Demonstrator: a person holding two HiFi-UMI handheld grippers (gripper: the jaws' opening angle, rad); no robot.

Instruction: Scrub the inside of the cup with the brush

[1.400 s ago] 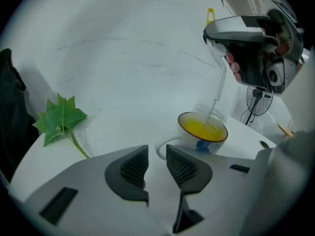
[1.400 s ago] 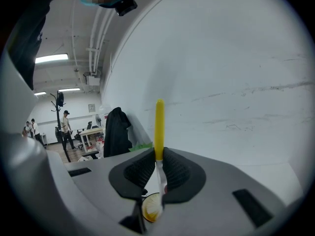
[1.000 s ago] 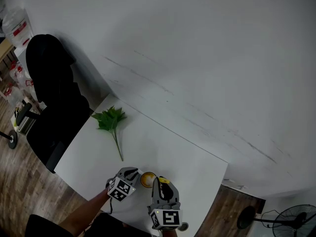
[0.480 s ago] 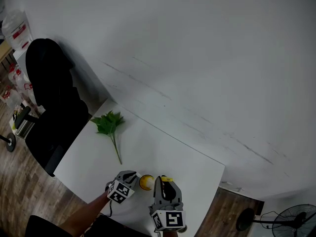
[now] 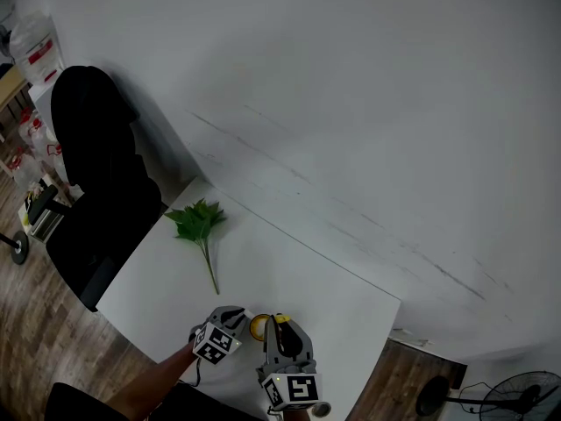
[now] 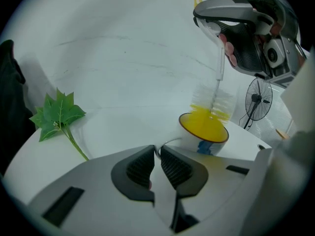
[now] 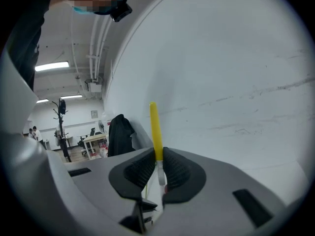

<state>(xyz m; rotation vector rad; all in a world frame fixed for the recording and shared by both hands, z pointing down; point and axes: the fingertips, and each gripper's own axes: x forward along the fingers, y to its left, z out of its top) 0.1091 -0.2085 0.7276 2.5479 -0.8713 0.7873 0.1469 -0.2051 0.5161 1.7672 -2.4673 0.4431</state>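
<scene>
Left claw (image 6: 157, 150) is clenched on the thin handle of the cup (image 6: 204, 132), which sits on the white worktop (image 5: 289, 270) near its front edge. Right claw (image 7: 158, 154) grasps the brush (image 6: 216, 100) by its yellow stem, bristles dipped into the cup's yellow mouth. Leafy sprig (image 6: 56, 114) lies well apart.

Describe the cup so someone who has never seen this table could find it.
On the white table by the pale wall, a green leafy sprig lies far left. The cup stands at the near edge, a brush at its mouth. It is white outside, bright yellow inside: the only vessel there.
</scene>
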